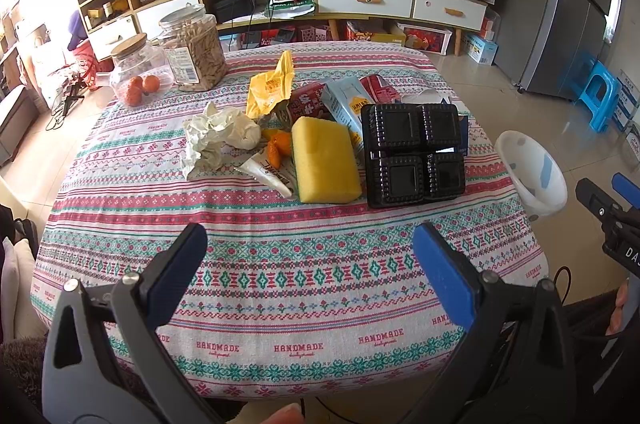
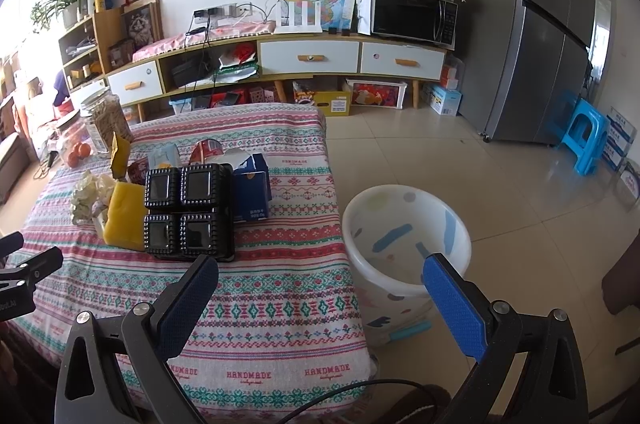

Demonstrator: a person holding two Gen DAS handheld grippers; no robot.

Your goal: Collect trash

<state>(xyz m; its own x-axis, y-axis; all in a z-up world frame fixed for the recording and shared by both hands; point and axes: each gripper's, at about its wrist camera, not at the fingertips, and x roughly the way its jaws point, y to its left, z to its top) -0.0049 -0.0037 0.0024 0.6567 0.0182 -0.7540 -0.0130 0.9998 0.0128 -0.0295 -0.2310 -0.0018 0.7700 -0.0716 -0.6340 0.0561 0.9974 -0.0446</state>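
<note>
A pile of trash lies mid-table: a black plastic tray (image 1: 414,154) (image 2: 188,210), a yellow sponge (image 1: 324,160) (image 2: 124,220), crumpled paper (image 1: 218,136) (image 2: 88,194), a yellow wrapper (image 1: 270,84), orange peel (image 1: 276,146) and cartons (image 1: 346,104) (image 2: 252,190). A white bin (image 2: 404,244) (image 1: 532,172) stands on the floor off the table's right edge. My left gripper (image 1: 310,248) hovers open over the near tablecloth, empty. My right gripper (image 2: 320,280) is open and empty too, above the table's right edge beside the bin.
Two jars, one of biscuits (image 1: 194,50) and one holding oranges (image 1: 138,72), stand at the table's far left. Behind are a low cabinet (image 2: 312,58) with a microwave (image 2: 412,14), a fridge (image 2: 536,36) and a blue stool (image 2: 580,136).
</note>
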